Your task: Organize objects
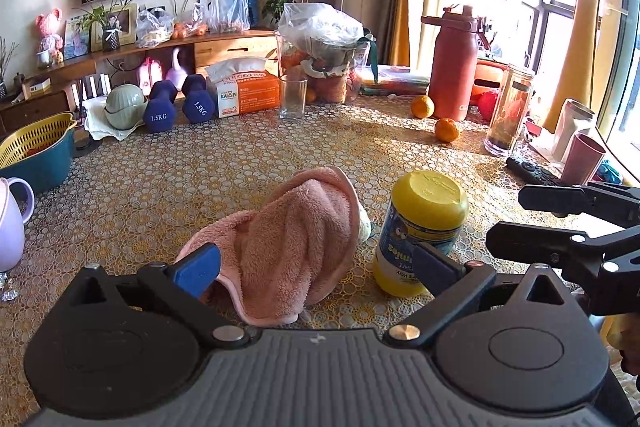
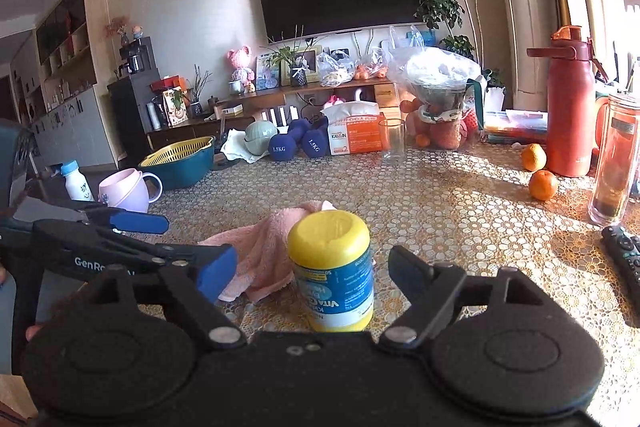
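A desk (image 1: 160, 187) covered in patterned lace is seen in a sunlit living room. A yellow-capped bottle (image 2: 331, 269) is framed between the spread, empty right fingers (image 2: 408, 273); a pink towel (image 1: 288, 247) is flanked by the open left fingers (image 1: 198, 269).

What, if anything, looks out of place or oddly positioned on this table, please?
The yellow bottle stands upside down: its label text reads inverted. Beside it, the pink towel lies crumpled over something pale and mostly hidden. Nothing looks spilled or broken.
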`<act>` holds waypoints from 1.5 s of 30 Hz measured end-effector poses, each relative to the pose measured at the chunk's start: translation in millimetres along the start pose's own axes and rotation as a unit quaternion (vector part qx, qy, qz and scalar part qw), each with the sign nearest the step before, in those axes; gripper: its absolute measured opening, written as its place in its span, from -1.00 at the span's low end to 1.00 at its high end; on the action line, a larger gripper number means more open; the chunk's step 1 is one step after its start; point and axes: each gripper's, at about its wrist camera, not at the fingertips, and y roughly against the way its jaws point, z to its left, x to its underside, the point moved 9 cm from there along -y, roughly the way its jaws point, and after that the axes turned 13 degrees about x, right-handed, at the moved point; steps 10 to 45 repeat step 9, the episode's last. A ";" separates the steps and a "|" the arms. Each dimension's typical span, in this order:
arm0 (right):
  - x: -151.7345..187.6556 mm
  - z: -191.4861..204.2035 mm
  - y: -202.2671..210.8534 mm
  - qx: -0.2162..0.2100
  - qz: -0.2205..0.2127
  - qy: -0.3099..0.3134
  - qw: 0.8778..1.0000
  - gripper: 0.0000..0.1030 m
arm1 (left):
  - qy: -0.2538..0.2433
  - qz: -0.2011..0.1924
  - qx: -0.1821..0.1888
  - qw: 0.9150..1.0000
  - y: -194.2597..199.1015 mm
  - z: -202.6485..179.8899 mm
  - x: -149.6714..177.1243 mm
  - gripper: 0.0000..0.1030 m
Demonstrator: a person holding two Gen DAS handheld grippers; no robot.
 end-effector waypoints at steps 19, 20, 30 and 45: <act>3.3 -0.4 8.7 0.000 -0.007 -0.001 1.000 0.63 | -0.011 -0.001 -0.001 1.000 3.6 -8.5 0.6 0.99; 3.3 -0.4 8.7 0.000 -0.007 -0.001 1.000 0.63 | -0.011 -0.001 -0.001 1.000 3.6 -8.5 0.6 0.99; 3.3 -0.4 8.7 0.000 -0.007 -0.001 1.000 0.63 | -0.011 -0.001 -0.001 1.000 3.6 -8.5 0.6 0.99; 3.3 -0.4 8.7 0.000 -0.007 -0.001 1.000 0.63 | -0.011 -0.001 -0.001 1.000 3.6 -8.5 0.6 0.99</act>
